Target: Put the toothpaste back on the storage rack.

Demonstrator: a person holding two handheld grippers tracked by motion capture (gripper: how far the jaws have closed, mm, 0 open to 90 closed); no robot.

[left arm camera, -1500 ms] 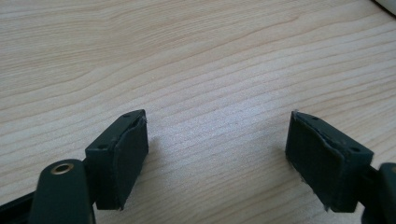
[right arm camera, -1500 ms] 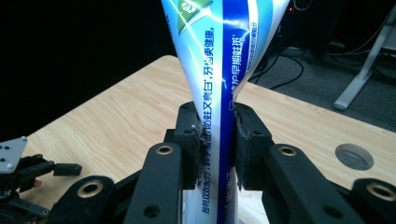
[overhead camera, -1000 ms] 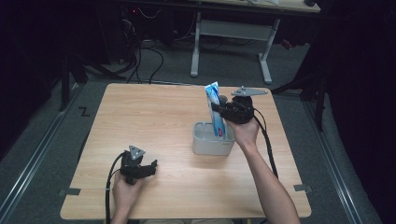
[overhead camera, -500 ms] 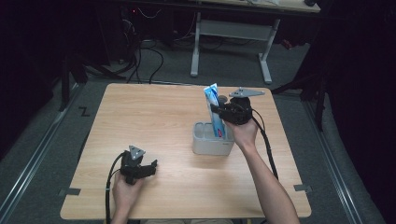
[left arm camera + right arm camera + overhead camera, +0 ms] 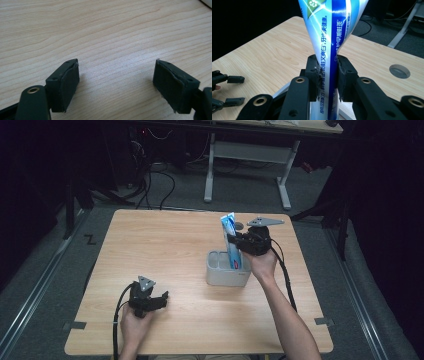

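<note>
Right gripper (image 5: 239, 241): jaws clamped on an upright toothpaste tube (image 5: 230, 240), its lower end in the grey holder (image 5: 227, 276) at the table's (image 5: 165, 250) three o'clock; placing apparently in hand. Left gripper (image 5: 159, 301): wide, idle at seven o'clock; next, probably lower and release.

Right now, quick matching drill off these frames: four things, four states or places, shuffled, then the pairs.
Column 1:
1. left gripper
2. right gripper
3. toothpaste tube
4. grey holder

Column 2:
A. stands on the table, a tube rising out of it
B. open, jaws wide over bare wood
C. upright, blue and white, clamped between two jaws
D. shut on the tube

Pairs: 1-B, 2-D, 3-C, 4-A
</note>
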